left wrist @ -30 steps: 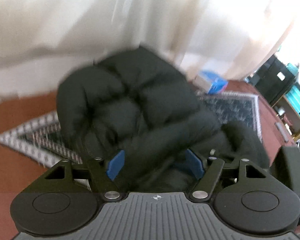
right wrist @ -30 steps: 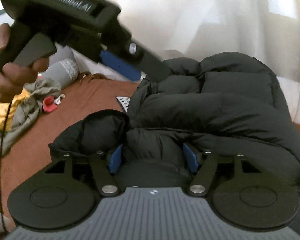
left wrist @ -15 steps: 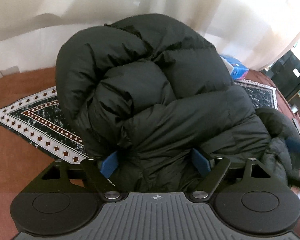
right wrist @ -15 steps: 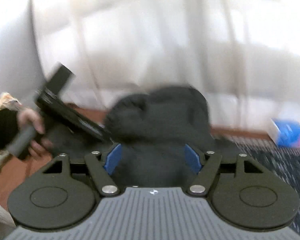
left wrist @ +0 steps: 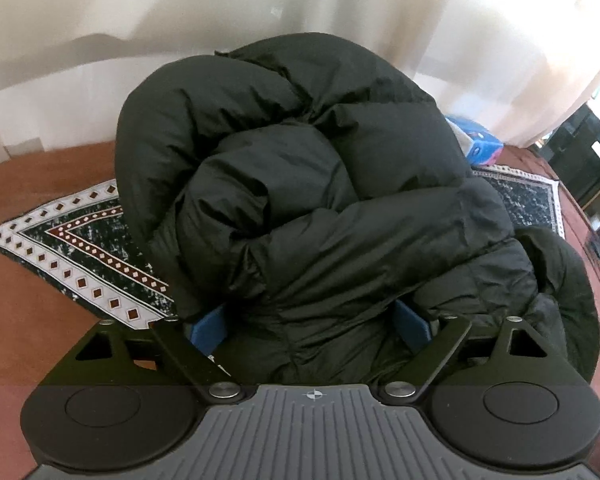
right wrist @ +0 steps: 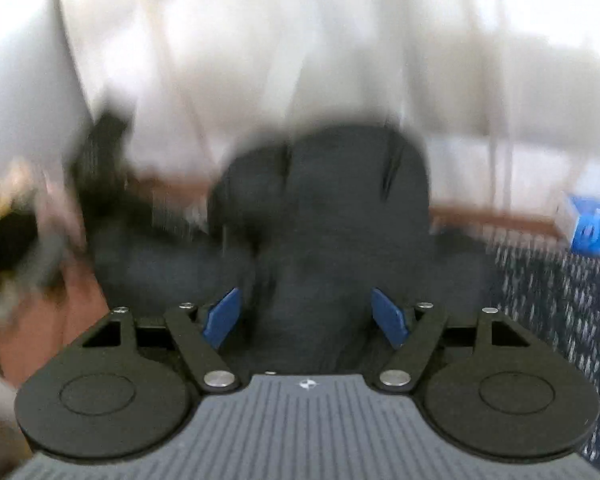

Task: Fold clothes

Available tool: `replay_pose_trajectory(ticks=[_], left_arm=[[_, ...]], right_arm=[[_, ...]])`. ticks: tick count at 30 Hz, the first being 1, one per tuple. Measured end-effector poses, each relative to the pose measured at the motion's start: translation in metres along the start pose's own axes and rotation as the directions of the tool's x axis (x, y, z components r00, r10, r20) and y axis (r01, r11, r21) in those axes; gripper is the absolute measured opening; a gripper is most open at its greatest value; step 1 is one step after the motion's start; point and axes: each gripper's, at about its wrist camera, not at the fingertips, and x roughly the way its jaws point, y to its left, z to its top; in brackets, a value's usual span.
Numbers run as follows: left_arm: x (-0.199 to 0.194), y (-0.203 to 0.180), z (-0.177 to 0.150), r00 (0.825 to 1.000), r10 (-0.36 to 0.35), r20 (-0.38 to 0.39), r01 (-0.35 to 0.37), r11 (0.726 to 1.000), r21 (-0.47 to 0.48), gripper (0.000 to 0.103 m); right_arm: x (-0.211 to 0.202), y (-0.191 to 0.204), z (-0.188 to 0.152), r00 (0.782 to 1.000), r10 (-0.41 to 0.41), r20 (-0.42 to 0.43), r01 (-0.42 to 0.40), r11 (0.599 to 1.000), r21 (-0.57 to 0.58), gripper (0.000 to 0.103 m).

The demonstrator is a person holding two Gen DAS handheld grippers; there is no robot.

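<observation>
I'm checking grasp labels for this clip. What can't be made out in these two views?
- Left wrist view: the black puffer jacket fills the left gripper, hiding its blue fingertip pads.
- Right wrist view: motion blur smears the jacket, so the right gripper's grip is unclear.
- The blue box print is too small.

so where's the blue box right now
In the left wrist view the blue box sits at the right, behind the black puffer jacket, at the foot of the white curtain, beyond the patterned rug.
</observation>
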Motion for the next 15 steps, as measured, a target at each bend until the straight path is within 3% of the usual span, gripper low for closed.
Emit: replay_pose_trajectory(ticks=[3, 7, 9, 13, 15], left_arm=[[-0.001, -0.003, 0.001, 1.0, 0.01, 0.008, -0.009, 1.0, -0.01, 0.093], [0.0, -0.006, 0.002, 0.999, 0.034, 0.009, -0.034, 0.999, -0.014, 0.094], [0.001, -0.007, 0.004, 0.999, 0.046, 0.004, -0.046, 0.999, -0.026, 0.094], [0.005, -0.007, 0.007, 0.997, 0.071, -0.013, -0.072, 0.997, -0.027, 0.093], [0.006, -0.003, 0.009, 0.997, 0.078, -0.014, -0.078, 0.996, -0.032, 0.095]], right_arm=[[0.038, -0.031, 0.043, 0.999, 0.016, -0.042, -0.015, 0.999, 0.041, 0.093], [0.096, -0.074, 0.1, 0.993, 0.038, -0.109, -0.028, 0.995, 0.093, 0.094], [0.135, -0.084, 0.105, 0.986, 0.055, -0.16, -0.037, 0.993, 0.114, 0.094], [0.192, -0.093, 0.084, 0.943, 0.166, -0.287, -0.109, 0.972, 0.206, 0.093], [0.21, -0.098, 0.071, 0.915, 0.236, -0.326, -0.151, 0.952, 0.265, 0.049]])
